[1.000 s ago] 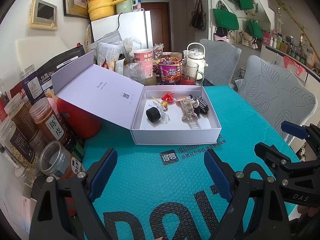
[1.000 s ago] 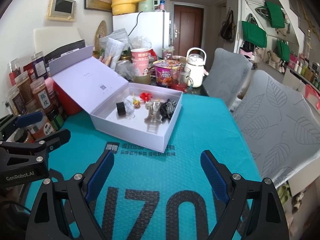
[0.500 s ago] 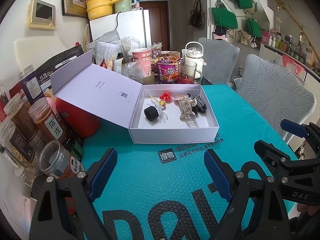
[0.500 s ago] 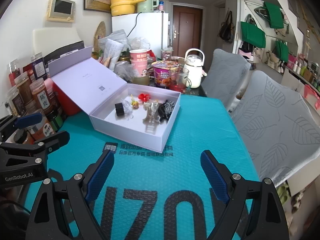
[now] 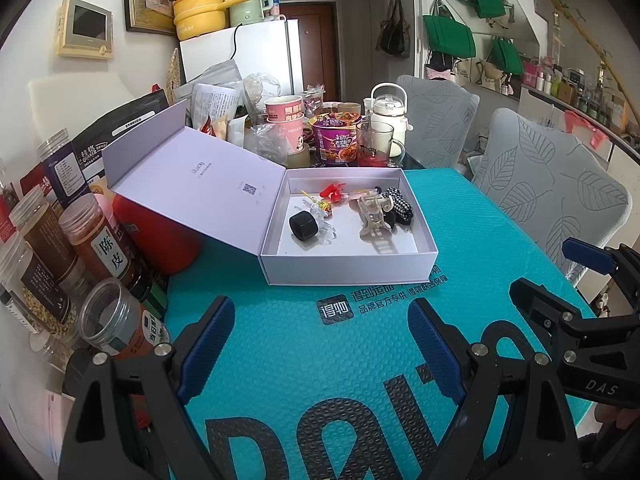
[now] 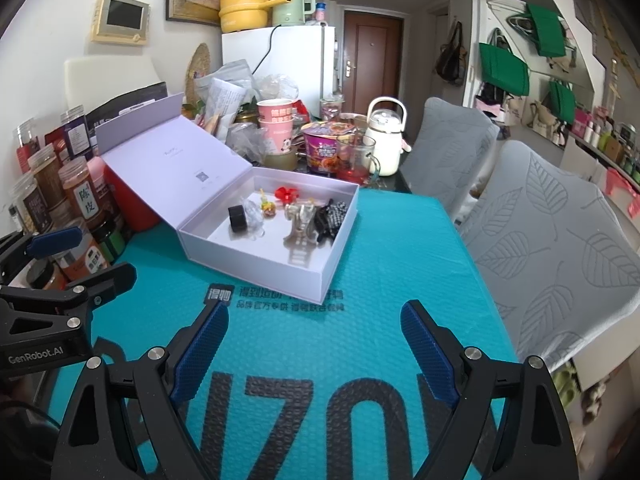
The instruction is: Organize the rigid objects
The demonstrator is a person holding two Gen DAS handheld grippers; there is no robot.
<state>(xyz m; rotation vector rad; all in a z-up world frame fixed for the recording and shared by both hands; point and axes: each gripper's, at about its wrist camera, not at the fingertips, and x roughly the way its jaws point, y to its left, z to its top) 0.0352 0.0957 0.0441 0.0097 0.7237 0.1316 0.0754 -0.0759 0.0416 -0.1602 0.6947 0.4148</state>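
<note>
We hold left hand-held gripper (image 5: 320,332) and right hand-held gripper (image 6: 314,336) spread, empty, lavender box (image 5: 352,270) at 12 o'clock, hair claw (image 5: 374,216) inside

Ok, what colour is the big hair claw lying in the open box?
Beige, almost translucent. The hair claw shows best in the left wrist view.

White walls, with a brown door (image 6: 372,65) at the back beside a white fridge (image 6: 298,65). Two grey leaf-patterned chairs (image 6: 560,240) at the table's right side (green bags (image 6: 502,68) hanging above).
</note>
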